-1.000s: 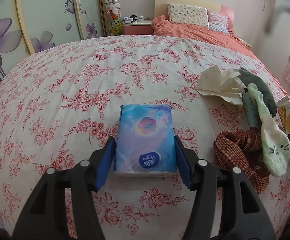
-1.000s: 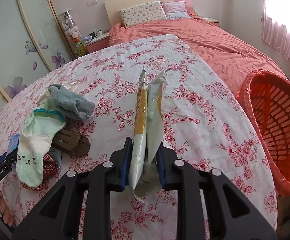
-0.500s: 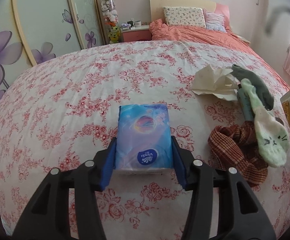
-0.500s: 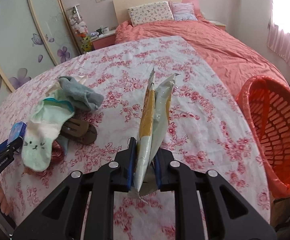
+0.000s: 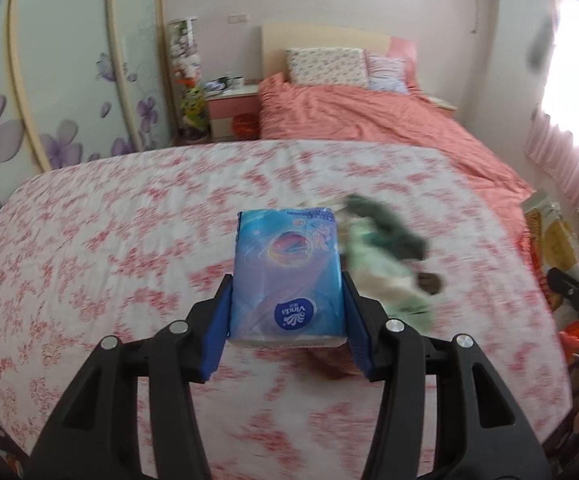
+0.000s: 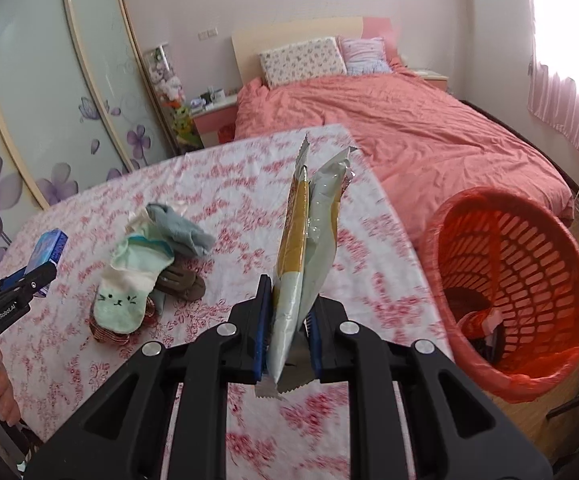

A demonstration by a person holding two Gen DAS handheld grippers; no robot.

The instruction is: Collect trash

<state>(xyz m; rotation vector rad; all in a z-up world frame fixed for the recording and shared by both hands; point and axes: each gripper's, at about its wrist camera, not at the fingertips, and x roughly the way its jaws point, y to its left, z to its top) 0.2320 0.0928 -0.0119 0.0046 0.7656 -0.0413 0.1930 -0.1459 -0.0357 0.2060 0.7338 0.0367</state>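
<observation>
The left claw (image 5: 287,312) is clamped on a blue tissue pack (image 5: 287,276), lifted over the floral desk (image 6: 229,184). Beside it lie socks (image 6: 129,280), blurred, perhaps atop other clutter. The right claw (image 6: 289,332) pinches a snack wrapper (image 6: 305,240) upright, near the orange basket (image 6: 529,264).

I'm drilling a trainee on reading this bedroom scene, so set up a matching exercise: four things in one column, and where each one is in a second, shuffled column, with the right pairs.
Things:
1. blue tissue pack
2. yellow snack wrapper
3. cat-face sock
4. orange basket

Places:
A. lying on the floral cloth among other clothes
B. clamped in the left gripper
C. standing on the floor beside the floral table
D. clamped upright in the right gripper

Pairs: 1-B, 2-D, 3-A, 4-C
</observation>
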